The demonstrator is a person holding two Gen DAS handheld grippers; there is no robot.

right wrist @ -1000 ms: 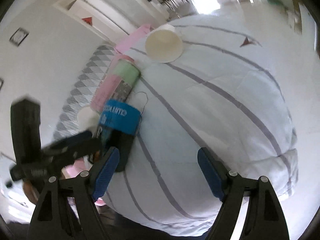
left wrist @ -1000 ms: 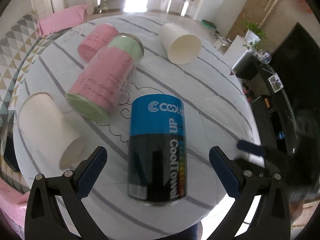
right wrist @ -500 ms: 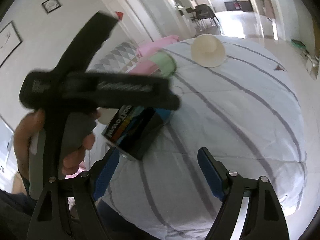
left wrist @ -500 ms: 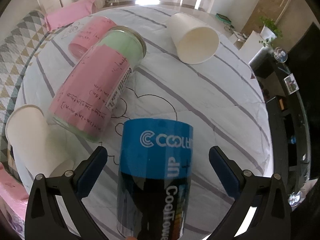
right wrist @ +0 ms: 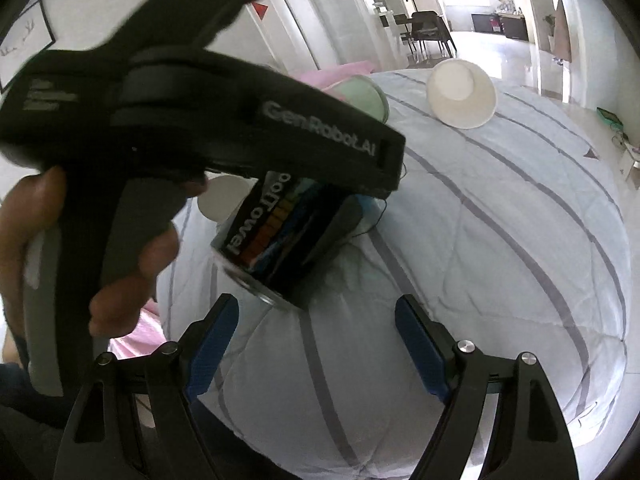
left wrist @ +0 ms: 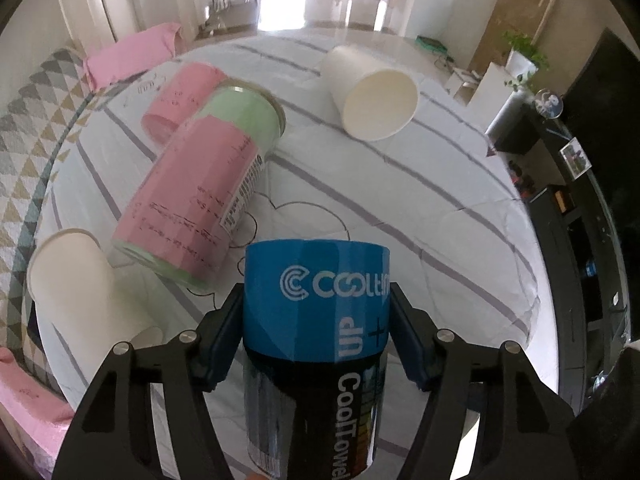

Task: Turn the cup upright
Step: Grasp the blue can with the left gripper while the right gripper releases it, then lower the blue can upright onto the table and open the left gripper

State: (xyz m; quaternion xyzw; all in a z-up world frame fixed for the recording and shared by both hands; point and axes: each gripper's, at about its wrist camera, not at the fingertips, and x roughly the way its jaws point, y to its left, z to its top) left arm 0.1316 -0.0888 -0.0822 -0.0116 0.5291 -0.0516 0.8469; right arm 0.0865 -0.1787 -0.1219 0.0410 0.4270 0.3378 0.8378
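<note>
A blue and black CoolTowel cup (left wrist: 316, 344) lies on its side on the white striped quilt (left wrist: 420, 208). My left gripper (left wrist: 316, 312) is shut on it, one blue pad on each side of its blue end. In the right wrist view the cup (right wrist: 288, 236) shows under the left gripper's black body (right wrist: 224, 116), its metal-rimmed end pointing toward the camera. My right gripper (right wrist: 316, 332) is open and empty, just in front of the cup's end and not touching it.
A pink and green jar (left wrist: 200, 196) and a pink cup (left wrist: 180, 100) lie on their sides at the left. One white paper cup (left wrist: 372, 92) lies at the back, another (left wrist: 84, 292) at the near left. The quilt's edge drops off at the right.
My left gripper moved forward over the CoolTowel cup and closed on it. My right gripper swung toward the cup, and the left gripper now fills its view.
</note>
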